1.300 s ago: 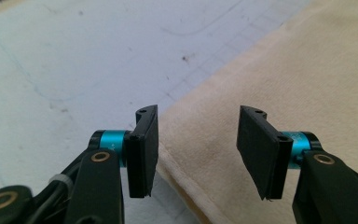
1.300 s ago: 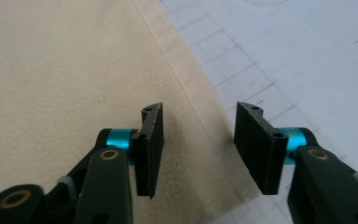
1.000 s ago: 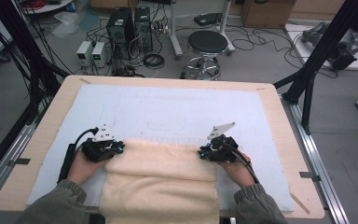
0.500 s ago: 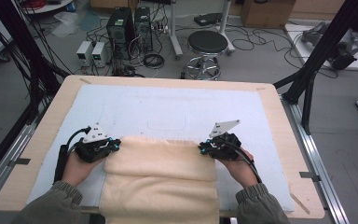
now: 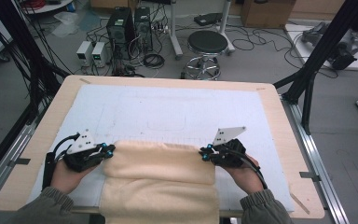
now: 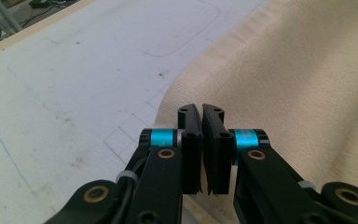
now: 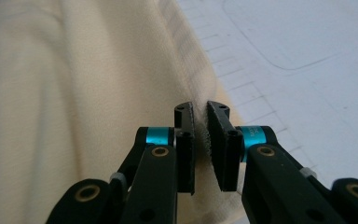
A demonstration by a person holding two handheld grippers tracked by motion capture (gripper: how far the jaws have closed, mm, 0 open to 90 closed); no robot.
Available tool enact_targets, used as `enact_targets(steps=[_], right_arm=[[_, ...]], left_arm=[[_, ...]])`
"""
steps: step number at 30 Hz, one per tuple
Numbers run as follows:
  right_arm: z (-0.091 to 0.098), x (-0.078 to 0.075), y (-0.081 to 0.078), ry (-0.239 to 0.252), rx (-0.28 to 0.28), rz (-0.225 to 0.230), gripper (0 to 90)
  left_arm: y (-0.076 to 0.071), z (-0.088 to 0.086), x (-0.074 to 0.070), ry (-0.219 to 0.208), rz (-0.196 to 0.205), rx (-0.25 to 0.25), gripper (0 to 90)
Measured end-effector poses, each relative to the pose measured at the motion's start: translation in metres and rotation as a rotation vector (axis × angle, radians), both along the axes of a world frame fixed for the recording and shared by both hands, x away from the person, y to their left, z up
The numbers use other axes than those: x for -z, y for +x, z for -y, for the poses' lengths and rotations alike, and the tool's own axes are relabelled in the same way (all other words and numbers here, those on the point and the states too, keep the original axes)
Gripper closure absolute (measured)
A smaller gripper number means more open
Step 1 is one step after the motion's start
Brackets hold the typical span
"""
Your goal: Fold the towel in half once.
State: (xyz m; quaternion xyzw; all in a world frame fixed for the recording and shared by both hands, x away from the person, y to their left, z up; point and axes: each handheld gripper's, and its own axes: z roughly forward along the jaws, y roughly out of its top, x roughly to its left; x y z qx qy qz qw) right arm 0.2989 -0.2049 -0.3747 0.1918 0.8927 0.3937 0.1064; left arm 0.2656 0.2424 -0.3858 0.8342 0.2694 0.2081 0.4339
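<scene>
High view looks down over table (image 5: 279, 140) – gripper views (close-up) share its cloth (image 5: 161, 184) w/ it.

A light wooden table (image 5: 279, 121) carries a pale white mat (image 5: 168, 112) marked with faint drawn outlines, among them a rounded rectangle (image 5: 167, 122) near its middle. Beyond the table's far edge, on a grey floor (image 5: 261, 60), stands a round black stool (image 5: 207, 43) on a chrome base. To the left of the stool sit two black computer towers (image 5: 130, 23), with two small white boxes (image 5: 92, 52) just beside them and loose black cables (image 5: 154, 59) coiled around. Black frame struts (image 5: 324, 44) rise at the right and at the left. A cardboard box (image 5: 265, 11) sits at the far back.
</scene>
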Motion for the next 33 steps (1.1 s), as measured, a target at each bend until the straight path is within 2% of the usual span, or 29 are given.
enact_targets(steps=[4, 6, 8, 10, 12, 15, 18, 22, 24, 27, 29, 33], right_arm=[[0.001, -0.005, -0.03, 0.011, -0.052, 0.011, 80.9], [0.001, -0.006, -0.046, 0.017, -0.09, 0.007, 80.1], [0.001, -0.004, -0.06, 0.032, -0.131, -0.006, 78.4], [0.001, -0.002, -0.069, 0.037, -0.161, -0.024, 74.8], [0.0, -0.001, -0.073, 0.032, -0.173, -0.026, 71.0], [0.004, 0.0, -0.062, 0.053, -0.137, -0.023, 66.3], [0.007, 0.001, -0.042, 0.056, -0.083, -0.001, 62.4], [0.011, 0.009, -0.01, 0.017, 0.005, 0.001, 56.2], [0.012, 0.016, 0.008, 0.01, 0.041, -0.014, 52.5], [0.014, 0.027, 0.026, -0.014, 0.074, -0.028, 49.2], [0.014, 0.034, 0.036, -0.033, 0.093, -0.036, 47.4], [0.015, 0.045, 0.05, -0.04, 0.106, -0.057, 45.0]], left_arm=[[-0.034, -0.006, -0.002, 0.006, 0.004, 0.048, 85.6], [-0.05, -0.008, 0.002, -0.002, -0.031, 0.089, 85.1], [-0.064, -0.009, 0.007, 0.013, -0.067, 0.136, 82.8], [-0.072, -0.01, 0.008, 0.015, -0.085, 0.164, 79.4], [-0.071, -0.012, 0.005, 0.01, -0.076, 0.157, 74.1], [-0.056, -0.013, 0.0, -0.011, -0.06, 0.123, 67.9], [-0.034, -0.012, 0.0, -0.007, -0.045, 0.083, 62.6], [0.003, -0.004, 0.007, -0.011, -0.046, 0.027, 57.3], [0.02, -0.002, 0.014, 0.006, -0.056, -0.005, 52.4], [0.043, -0.001, 0.027, 0.02, -0.104, -0.063, 47.9], [0.053, -0.002, 0.033, 0.041, -0.114, -0.083, 47.1], [0.066, -0.001, 0.045, 0.07, -0.152, -0.109, 45.7]])
